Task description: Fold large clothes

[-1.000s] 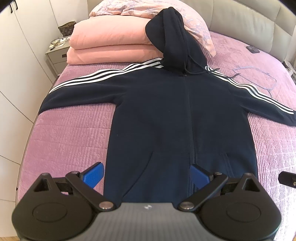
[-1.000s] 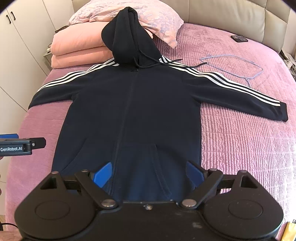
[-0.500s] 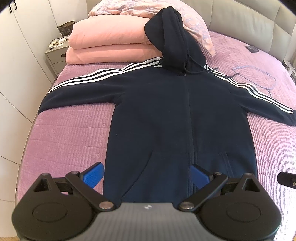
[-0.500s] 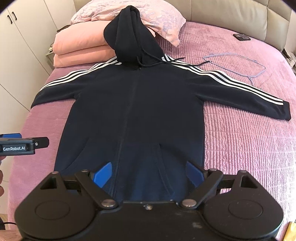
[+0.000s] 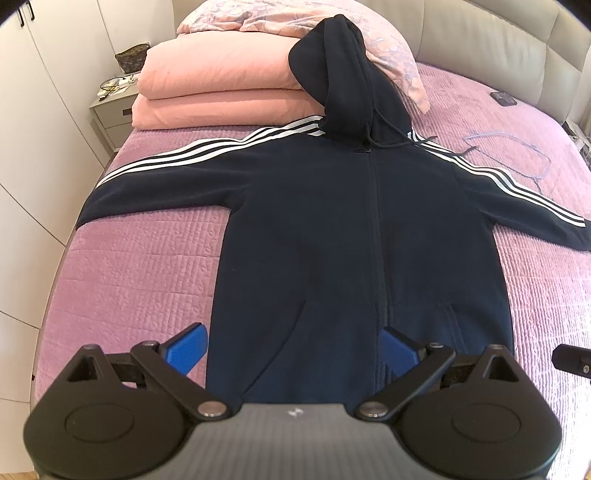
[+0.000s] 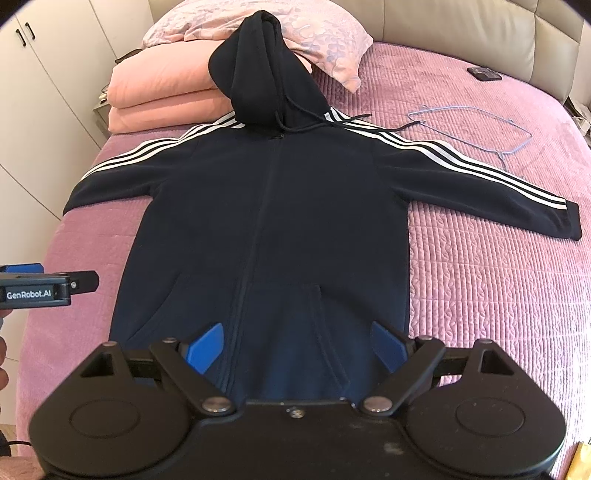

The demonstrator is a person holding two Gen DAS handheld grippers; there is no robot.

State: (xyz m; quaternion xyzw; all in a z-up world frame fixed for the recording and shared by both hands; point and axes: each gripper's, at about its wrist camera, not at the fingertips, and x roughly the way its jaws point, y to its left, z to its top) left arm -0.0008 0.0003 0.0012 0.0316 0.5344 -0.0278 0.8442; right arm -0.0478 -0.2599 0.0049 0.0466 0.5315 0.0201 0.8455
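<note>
Navy hoodie [image 5: 354,236] spread face-up on the purple bed [image 5: 133,280], ahead of both claws, with its hem nearest them and its hood [image 5: 343,74] propped farthest away against the stacked pink quilts [image 5: 221,85] and the floral pillow [image 6: 314,33]. Left claw [image 5: 293,349]: fingers apart, empty, poised above the hem, one blue pad over bare bedspread just left of the garment's edge, the other over the zip. Right claw [image 6: 295,347]: fingers likewise apart and empty, straddling the pocket on the garment's right half. Both striped sleeves [image 6: 480,181] lie fully extended to either side.

Change over the last second: almost none. The two claws have drifted only slightly and the hoodie has not shifted; no fabric has been lifted. Folding has therefore, by appearance, not begun. The garment is flat and ready, and a first step would likely be taking a sleeve or side edge inward. A wire hanger [image 6: 476,125] lies beyond the right sleeve, apart from it.
</note>
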